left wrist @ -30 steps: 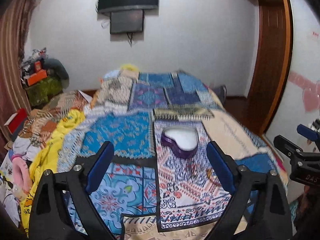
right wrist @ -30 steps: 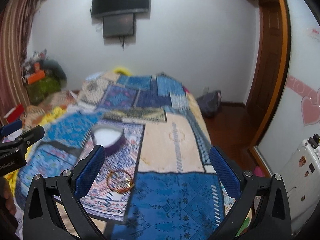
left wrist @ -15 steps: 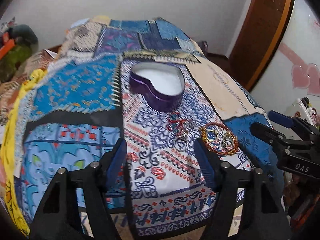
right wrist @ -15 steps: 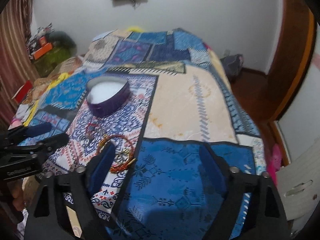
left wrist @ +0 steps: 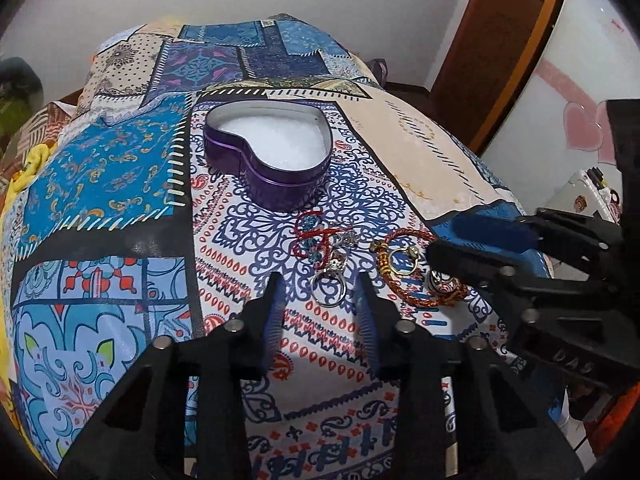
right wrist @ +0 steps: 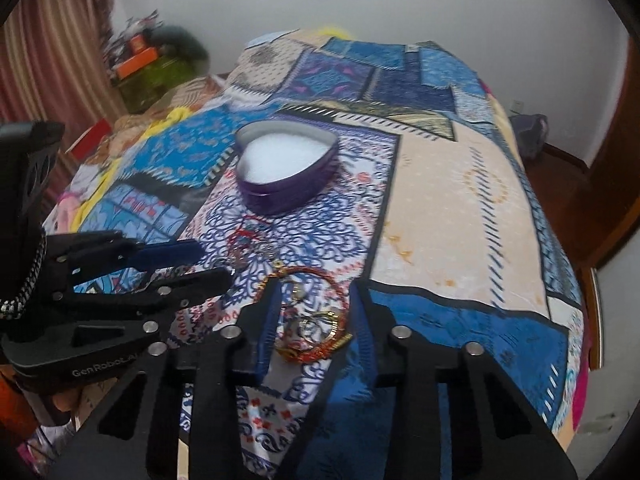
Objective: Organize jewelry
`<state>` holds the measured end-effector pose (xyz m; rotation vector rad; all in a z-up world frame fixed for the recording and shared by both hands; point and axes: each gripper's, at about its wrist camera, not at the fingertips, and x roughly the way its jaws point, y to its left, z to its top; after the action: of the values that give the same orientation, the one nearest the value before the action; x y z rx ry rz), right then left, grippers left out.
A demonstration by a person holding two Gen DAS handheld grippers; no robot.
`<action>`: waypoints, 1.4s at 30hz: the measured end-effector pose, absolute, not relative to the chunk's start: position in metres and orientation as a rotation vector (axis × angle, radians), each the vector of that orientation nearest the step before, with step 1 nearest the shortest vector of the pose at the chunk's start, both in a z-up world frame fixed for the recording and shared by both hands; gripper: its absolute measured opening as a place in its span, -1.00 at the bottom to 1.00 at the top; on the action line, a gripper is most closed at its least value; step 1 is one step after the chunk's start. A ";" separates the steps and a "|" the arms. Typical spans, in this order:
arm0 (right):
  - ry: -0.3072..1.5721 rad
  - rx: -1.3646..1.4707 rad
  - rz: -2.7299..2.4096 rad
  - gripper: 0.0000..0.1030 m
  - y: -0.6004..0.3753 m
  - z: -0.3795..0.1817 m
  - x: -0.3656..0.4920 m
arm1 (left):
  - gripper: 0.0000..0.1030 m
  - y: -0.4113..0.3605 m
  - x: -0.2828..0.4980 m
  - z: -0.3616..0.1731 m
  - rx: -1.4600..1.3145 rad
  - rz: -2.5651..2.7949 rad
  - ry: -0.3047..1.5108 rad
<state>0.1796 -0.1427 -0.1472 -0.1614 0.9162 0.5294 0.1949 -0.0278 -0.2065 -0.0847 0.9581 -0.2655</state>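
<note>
Change: your left gripper [left wrist: 320, 312] and right gripper [right wrist: 314, 316] have dropped toward the jewelry, jaws just narrowing.
Fingers: apart; left frames silver ring [left wrist: 328, 290], right frames red-gold bangle [right wrist: 316, 312].
Meaning: nothing gripped; heart-shaped tin [left wrist: 268, 152], upper centre, empty.

Each black hand-held gripper [left wrist: 320, 280] has blue pads, silver screws, perhaps "GenRobot.AI" lettering.

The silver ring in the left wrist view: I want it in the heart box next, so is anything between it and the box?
Yes. The red string piece and small charms lie on the bedspread between the silver ring and the heart box. The box is open, nothing over it; lifting the ring clears them.
</note>
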 end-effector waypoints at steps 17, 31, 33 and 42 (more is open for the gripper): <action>0.998 -0.189 0.602 -0.84 -0.128 -0.165 0.192 | -0.60 -0.029 0.201 -0.216 -0.095 -0.319 0.974; 0.937 -0.170 0.557 -0.88 -0.136 -0.142 0.184 | -0.61 -0.025 0.194 -0.209 -0.101 -0.294 0.950; 0.925 -0.165 0.554 -0.88 -0.137 -0.135 0.183 | -0.61 -0.023 0.191 -0.205 -0.105 -0.287 0.943; 0.865 -0.144 0.542 -0.88 -0.137 -0.110 0.178 | -0.62 -0.009 0.178 -0.169 -0.109 -0.260 0.852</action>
<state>0.1785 -0.1367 -0.1096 -0.1445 0.8645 0.5418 0.1784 -0.0095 -0.1689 -0.1093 0.8518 -0.2600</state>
